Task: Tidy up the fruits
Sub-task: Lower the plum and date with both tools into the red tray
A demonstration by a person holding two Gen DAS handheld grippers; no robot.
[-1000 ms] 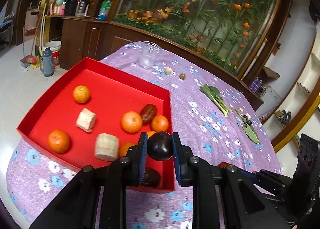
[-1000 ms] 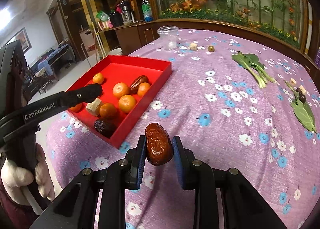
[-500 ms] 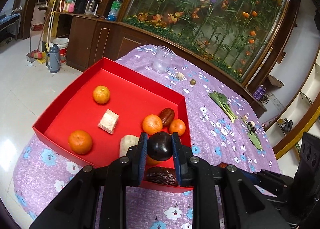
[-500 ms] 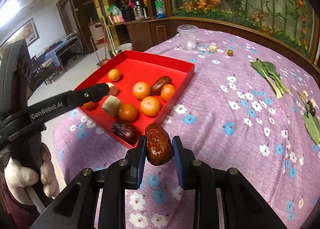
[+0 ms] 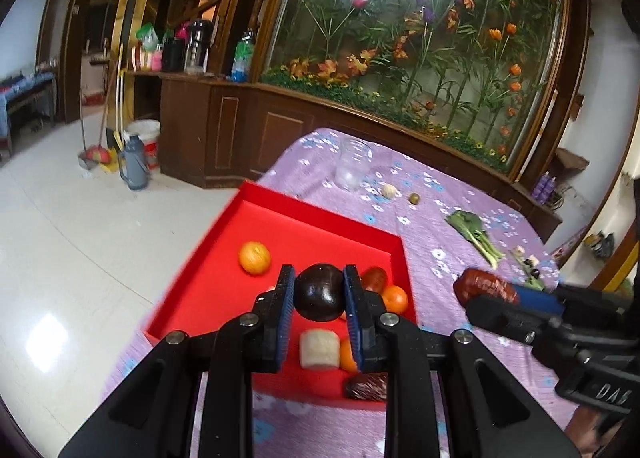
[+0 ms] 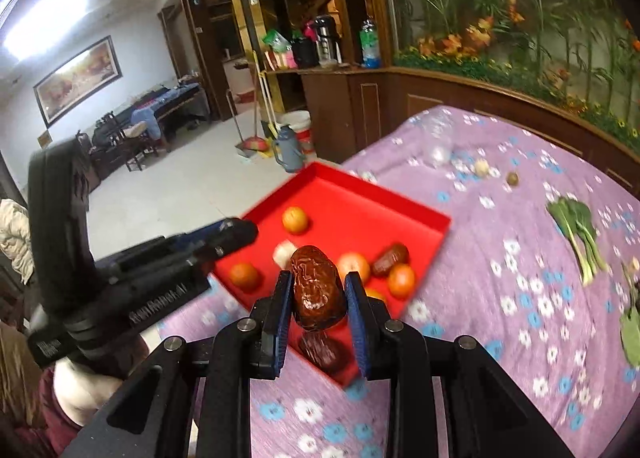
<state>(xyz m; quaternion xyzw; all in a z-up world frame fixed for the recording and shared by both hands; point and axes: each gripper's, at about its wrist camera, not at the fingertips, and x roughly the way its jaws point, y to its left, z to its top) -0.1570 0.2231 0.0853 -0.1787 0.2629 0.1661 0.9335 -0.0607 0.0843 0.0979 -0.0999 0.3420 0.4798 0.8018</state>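
Observation:
My left gripper (image 5: 319, 294) is shut on a dark round fruit (image 5: 320, 292) and holds it above the near part of the red tray (image 5: 320, 218). My right gripper (image 6: 318, 290) is shut on a wrinkled red date (image 6: 318, 288) above the tray's near right corner; it also shows in the left wrist view (image 5: 486, 290). The tray (image 6: 400, 204) holds several oranges (image 5: 254, 257), white chunks (image 5: 319, 349) and dates (image 5: 367, 385). The left gripper's body (image 6: 140, 278) shows at left in the right wrist view.
On the purple flowered tablecloth (image 5: 440, 258) stand a clear cup (image 5: 352, 170), a pale ball (image 5: 389, 190), a small green fruit (image 5: 414, 198) and leafy greens (image 5: 474, 232). A wooden cabinet (image 5: 240, 130) lies beyond the table's far edge.
Both grippers have lifted and tilted up while keeping hold of their fruits. The right gripper has moved left, from over the cloth to over the tray's corner.

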